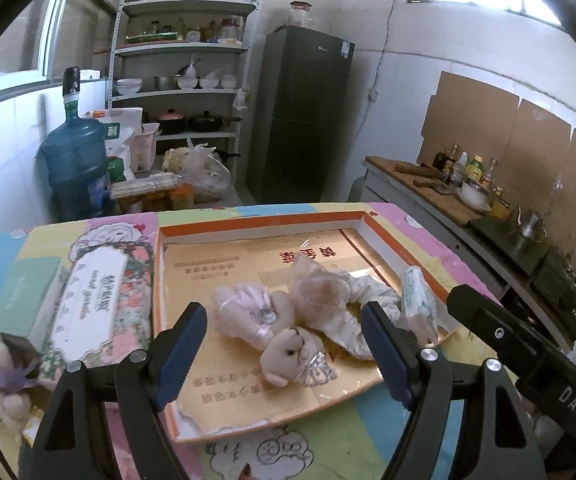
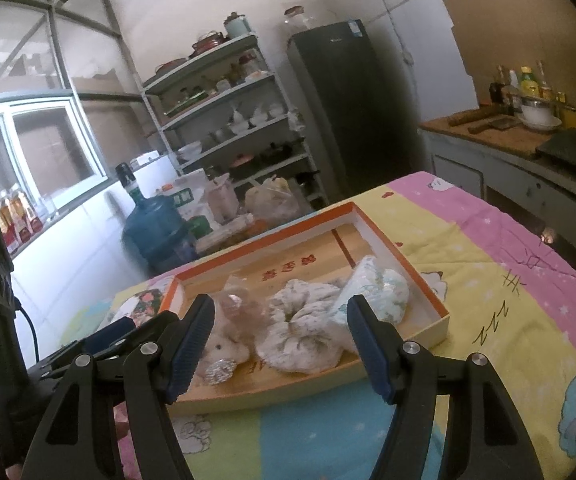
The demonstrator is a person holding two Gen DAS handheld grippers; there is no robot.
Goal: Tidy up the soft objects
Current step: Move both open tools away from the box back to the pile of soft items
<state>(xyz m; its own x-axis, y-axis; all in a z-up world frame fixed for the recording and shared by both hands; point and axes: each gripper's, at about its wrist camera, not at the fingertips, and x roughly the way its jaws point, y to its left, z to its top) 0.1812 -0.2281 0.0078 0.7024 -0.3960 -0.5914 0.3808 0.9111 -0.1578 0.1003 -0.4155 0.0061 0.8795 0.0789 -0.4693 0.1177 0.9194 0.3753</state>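
An orange-rimmed shallow box (image 1: 248, 226) lies on the quilted table. It holds a plush bear in a pink dress (image 1: 272, 328), a pinkish bagged soft item (image 1: 319, 292), a white floral scrunchie (image 1: 367, 300) and a wrapped soft pack (image 1: 419, 300). My left gripper (image 1: 282, 314) hovers open over the box's near side, nothing pressed between its fingers. In the right wrist view the scrunchie (image 2: 303, 328), pack (image 2: 379, 292) and bear (image 2: 224, 354) lie in the box (image 2: 407, 264). My right gripper (image 2: 280, 308) hangs open above them, holding nothing.
Left of the box lie a floral tissue pack (image 1: 92, 292), a green box (image 1: 28, 292) and a purple plush toy (image 1: 4, 368). Beyond the table stand a water jug (image 1: 74, 168), shelves (image 1: 184, 92) and a fridge (image 1: 303, 112). A counter with bottles (image 1: 467, 176) runs along the right.
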